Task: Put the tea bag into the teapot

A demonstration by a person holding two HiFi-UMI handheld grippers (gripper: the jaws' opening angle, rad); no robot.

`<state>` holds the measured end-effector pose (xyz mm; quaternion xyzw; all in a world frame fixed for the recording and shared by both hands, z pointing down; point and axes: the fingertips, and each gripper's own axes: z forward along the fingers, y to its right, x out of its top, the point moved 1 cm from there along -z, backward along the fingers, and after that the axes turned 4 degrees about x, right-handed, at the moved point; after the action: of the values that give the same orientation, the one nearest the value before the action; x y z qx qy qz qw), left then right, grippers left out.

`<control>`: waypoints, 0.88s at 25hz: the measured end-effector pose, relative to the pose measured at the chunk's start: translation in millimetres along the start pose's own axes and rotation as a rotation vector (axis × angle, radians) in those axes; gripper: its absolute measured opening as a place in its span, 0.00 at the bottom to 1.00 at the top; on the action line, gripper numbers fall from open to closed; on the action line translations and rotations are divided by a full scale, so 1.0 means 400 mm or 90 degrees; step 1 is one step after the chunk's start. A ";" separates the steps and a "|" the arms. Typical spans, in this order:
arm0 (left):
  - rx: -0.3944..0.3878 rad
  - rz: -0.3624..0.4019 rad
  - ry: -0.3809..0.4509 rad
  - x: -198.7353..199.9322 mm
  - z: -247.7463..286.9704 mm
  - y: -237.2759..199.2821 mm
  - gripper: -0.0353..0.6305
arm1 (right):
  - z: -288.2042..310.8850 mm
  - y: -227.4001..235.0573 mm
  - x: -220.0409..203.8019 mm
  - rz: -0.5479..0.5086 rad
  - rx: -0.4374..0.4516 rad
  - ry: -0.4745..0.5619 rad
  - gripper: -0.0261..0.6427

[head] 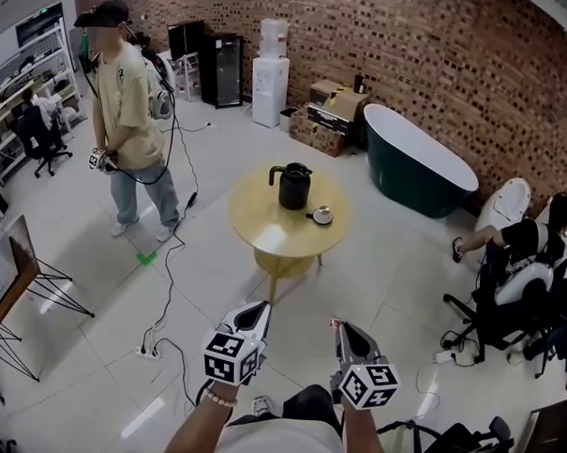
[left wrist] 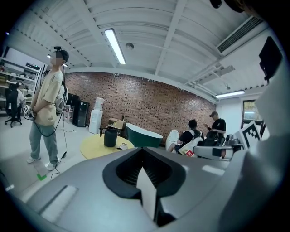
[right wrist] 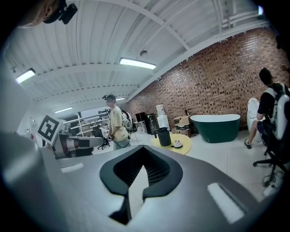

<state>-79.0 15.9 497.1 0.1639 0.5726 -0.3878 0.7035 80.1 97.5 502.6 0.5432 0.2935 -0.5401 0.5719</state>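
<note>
Teapot (head: 294, 186) upright on yellow table (head: 264, 231), cup (head: 322, 215) beside; left gripper (head: 260, 308), right gripper (head: 341, 326) fingers closed, empty.

I can read no text, brand or number anywhere. The marker cube (head: 233, 357) on my left gripper (head: 260, 308) carries only black-and-white squares, and also the one on my right gripper (head: 341, 327).
</note>
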 end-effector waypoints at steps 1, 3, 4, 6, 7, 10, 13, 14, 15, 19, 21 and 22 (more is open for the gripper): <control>0.001 -0.003 -0.001 -0.002 0.005 -0.008 0.07 | 0.009 0.005 0.003 0.001 -0.001 0.000 0.04; 0.006 -0.010 -0.004 -0.005 0.018 -0.026 0.07 | 0.033 0.013 0.010 0.003 0.002 -0.001 0.04; 0.010 -0.013 -0.005 -0.005 0.024 -0.036 0.07 | 0.048 0.016 0.014 0.002 0.004 -0.002 0.04; 0.020 -0.015 -0.007 -0.003 0.038 -0.059 0.07 | 0.083 0.023 0.023 -0.001 0.010 -0.005 0.04; 0.027 -0.015 -0.009 -0.001 0.048 -0.072 0.07 | 0.103 0.028 0.028 -0.005 0.015 -0.007 0.04; 0.043 -0.011 -0.015 0.010 0.086 -0.108 0.07 | 0.170 0.038 0.047 -0.018 0.033 -0.012 0.04; 0.058 -0.005 -0.013 0.033 0.131 -0.142 0.07 | 0.250 0.050 0.072 -0.025 0.058 -0.015 0.04; 0.063 -0.005 -0.012 0.041 0.147 -0.153 0.07 | 0.277 0.055 0.080 -0.026 0.066 -0.016 0.04; 0.066 -0.005 -0.011 0.049 0.163 -0.165 0.07 | 0.304 0.059 0.090 -0.027 0.072 -0.017 0.04; 0.074 -0.008 -0.014 0.088 0.241 -0.206 0.07 | 0.398 0.085 0.141 -0.031 0.089 -0.015 0.04; 0.076 -0.007 -0.015 0.107 0.287 -0.222 0.07 | 0.443 0.110 0.163 -0.032 0.092 -0.016 0.04; 0.077 -0.006 -0.015 0.116 0.311 -0.228 0.07 | 0.464 0.126 0.173 -0.033 0.092 -0.017 0.04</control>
<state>-59.5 -143.5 509.4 0.1986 0.5408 -0.4270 0.6970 97.6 -106.0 498.0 0.5681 0.2602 -0.5817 0.5208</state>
